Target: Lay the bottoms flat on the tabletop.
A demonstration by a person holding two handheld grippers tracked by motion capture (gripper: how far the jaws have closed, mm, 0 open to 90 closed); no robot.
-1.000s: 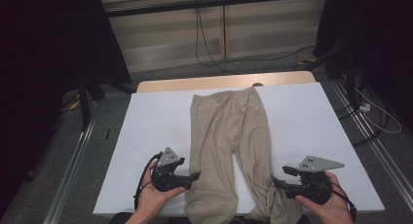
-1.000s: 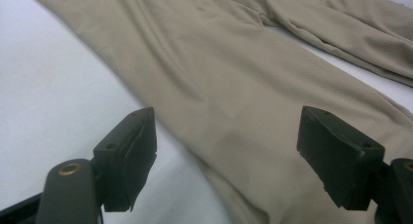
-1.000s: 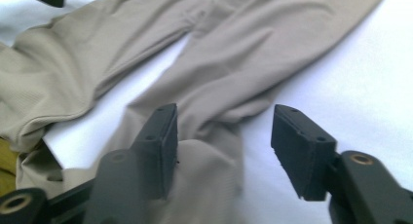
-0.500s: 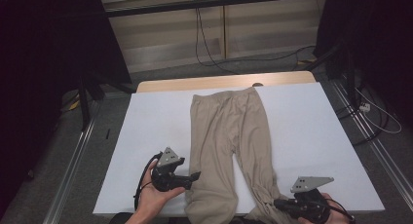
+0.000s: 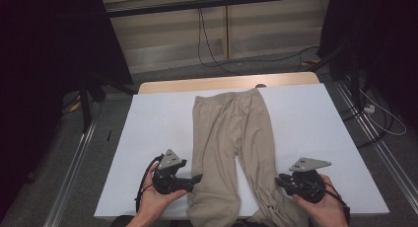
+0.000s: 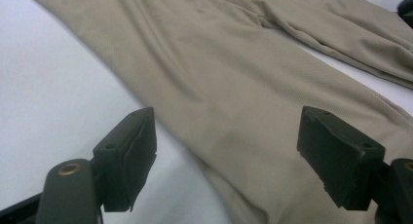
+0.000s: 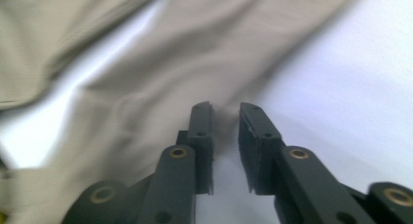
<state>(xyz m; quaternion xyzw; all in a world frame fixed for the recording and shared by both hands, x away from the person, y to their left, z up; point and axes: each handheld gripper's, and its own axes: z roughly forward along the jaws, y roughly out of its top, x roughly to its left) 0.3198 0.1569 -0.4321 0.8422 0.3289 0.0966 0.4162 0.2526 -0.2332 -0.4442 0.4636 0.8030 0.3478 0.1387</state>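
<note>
Reopening a little after nearly shutting, the right tongs (image 7: 225, 136) stand narrowly parted with nothing pinched, at the outer edge of the trousers' (image 5: 231, 138) right leg on the table (image 5: 315, 118). They dipped and returned, so that grasp looks unfinished. The left tongs (image 6: 226, 160) stay spread, straddling the other leg's edge.

One pair of beige trousers (image 5: 231, 143) lies on one white table (image 5: 315, 118), with two grippers, left (image 5: 197, 178) and right (image 5: 279, 180).
</note>
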